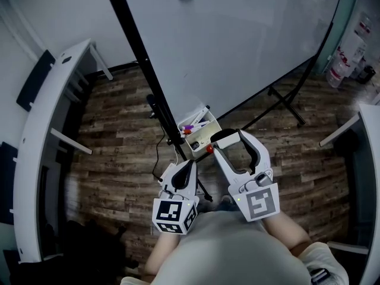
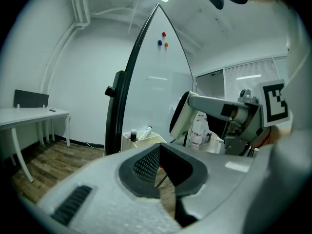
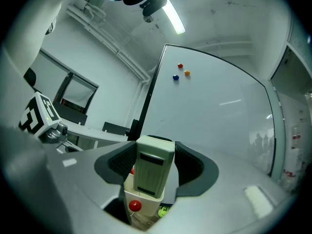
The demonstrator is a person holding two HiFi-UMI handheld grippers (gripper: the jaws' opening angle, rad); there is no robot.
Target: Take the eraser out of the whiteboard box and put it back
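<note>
– Between the right gripper (image 1: 228,138) pads: what's there?
– eraser (image 3: 153,167), pinched upright, a pad on each side. Head view puts it at 3 o'clock of the whiteboard box (image 1: 199,136), just beside the rim. Can't tell if they touch.
– Left gripper (image 1: 187,164)?
– Jaws pressed together, nothing in them. Sits at 7 o'clock of the box, apart from it. Red magnet (image 3: 134,205) on the box front, markers (image 1: 193,126) inside.

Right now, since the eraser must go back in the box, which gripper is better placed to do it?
Right. The right gripper grips the eraser, close to the whiteboard box. The left gripper has its jaws together with nothing between them, so it would probably need a handover first.
</note>
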